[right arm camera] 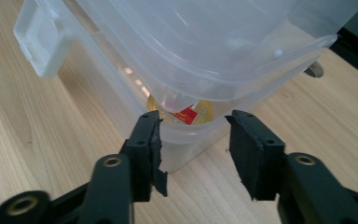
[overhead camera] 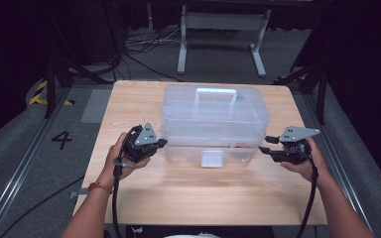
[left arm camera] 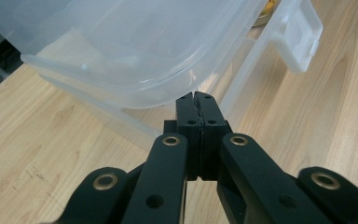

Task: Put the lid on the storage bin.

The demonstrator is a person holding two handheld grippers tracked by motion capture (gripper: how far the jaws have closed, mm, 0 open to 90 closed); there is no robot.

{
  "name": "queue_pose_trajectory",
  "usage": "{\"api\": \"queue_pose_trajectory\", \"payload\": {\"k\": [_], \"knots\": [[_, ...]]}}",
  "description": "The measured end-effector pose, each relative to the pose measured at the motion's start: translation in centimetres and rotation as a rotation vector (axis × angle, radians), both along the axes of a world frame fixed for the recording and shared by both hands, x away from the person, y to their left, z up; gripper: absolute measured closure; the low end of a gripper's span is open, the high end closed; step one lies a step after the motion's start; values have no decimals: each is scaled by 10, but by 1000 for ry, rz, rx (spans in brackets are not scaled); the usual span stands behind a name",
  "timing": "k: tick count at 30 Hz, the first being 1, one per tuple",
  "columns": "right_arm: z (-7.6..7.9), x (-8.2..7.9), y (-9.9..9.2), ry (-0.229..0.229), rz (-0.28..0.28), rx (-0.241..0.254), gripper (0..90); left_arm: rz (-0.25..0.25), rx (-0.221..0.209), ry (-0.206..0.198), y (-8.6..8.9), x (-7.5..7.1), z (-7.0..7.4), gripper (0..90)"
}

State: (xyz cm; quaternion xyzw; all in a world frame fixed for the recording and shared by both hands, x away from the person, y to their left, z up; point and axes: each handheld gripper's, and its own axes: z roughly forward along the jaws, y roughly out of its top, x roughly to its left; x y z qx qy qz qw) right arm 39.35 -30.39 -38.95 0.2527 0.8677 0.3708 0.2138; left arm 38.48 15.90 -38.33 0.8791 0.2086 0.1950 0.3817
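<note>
Our left gripper (left arm camera: 197, 100) has its jaws pressed together with no gap, tips just at the rim of the lid (left arm camera: 135, 51) at the box's near left corner; whether any of the rim is pinched between them we cannot tell. Our right gripper (right arm camera: 193, 126) is spread wide at the box's near right corner, holding nothing, its jaws either side of the corner and apart from it. Between the two hands (overhead camera: 116, 157) sits the clear plastic box (overhead camera: 213, 124) on the wooden table (overhead camera: 203, 193), with a latch (overhead camera: 212, 158) on its near wall. Through that corner wall we see something round and yellow with a red label (right arm camera: 186, 113) inside. Farther back, a white handle (overhead camera: 216, 92) lies on the lid.
</note>
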Motion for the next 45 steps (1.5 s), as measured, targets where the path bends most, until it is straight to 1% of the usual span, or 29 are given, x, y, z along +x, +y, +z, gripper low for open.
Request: {"api": "queue_pose_trajectory", "payload": {"k": [1,2,3,7,8,10,11,14,18,19,20,21,22,23,26,28,30,31,33,34,35,36,37,38,39,40,41,43,45], "knots": [[-2,1,1,9,0,-7,475,2,9,10,1,0,-3,900],[-3,1,2,9,-4,-9,458,5,20,9,1,0,-5,900],[-4,2,2,13,-12,-7,424,7,19,14,1,0,-6,900],[-7,4,2,37,-22,13,368,17,26,32,5,-1,-14,900],[-7,4,2,37,-22,13,368,17,26,32,5,-1,-14,900],[-8,5,2,40,-32,21,328,28,9,35,8,-1,-17,900],[-9,6,3,50,-33,32,313,30,7,36,8,-1,-18,900],[-11,6,5,50,-35,27,310,34,16,28,8,-2,-18,900],[-12,4,8,47,-29,18,306,35,14,25,8,-2,-19,900],[-11,4,8,40,-27,21,306,39,26,22,7,-2,-19,900],[-11,4,8,40,-27,21,306,39,26,22,7,-2,-19,900],[-10,3,8,35,-28,13,301,40,45,12,7,-3,-19,895],[-9,3,7,31,-27,8,301,37,47,13,7,-3,-18,873],[-9,2,7,34,-21,7,300,34,53,20,7,-2,-18,820],[-7,1,5,27,-16,-14,294,36,76,12,7,-4,-16,822],[-4,2,3,28,-18,-25,290,35,86,15,7,-5,-13,777],[-1,1,2,24,-19,-34,284,41,115,13,8,-6,-12,714],[1,1,1,23,-19,-39,280,47,119,14,9,-8,-11,698],[4,1,0,21,-21,-55,276,57,111,20,13,-10,-8,644],[5,0,0,22,-20,-60,274,81,112,10,14,-12,-7,621],[7,0,-1,25,-21,-69,273,104,117,1,15,-13,-6,545],[9,0,0,24,-26,-83,271,105,111,8,16,-13,-5,542],[9,0,0,24,-26,-83,271,105,111,8,16,-13,-5,541],[10,0,0,14,-30,-99,270,103,99,10,18,-14,-5,541],[11,0,-1,21,-31,-106,270,107,102,12,18,-14,-5,498],[11,0,-1,21,-31,-106,270,116,105,10,18,-15,-6,498],[10,-1,-2,20,-35,-142,266,125,118,6,19,-17,-7,438],[10,-2,-2,18,-36,-149,265,133,115,7,20,-17,-9,421],[6,-5,-7,17,-44,-152,265,145,109,17,24,-19,-12,327]]}}
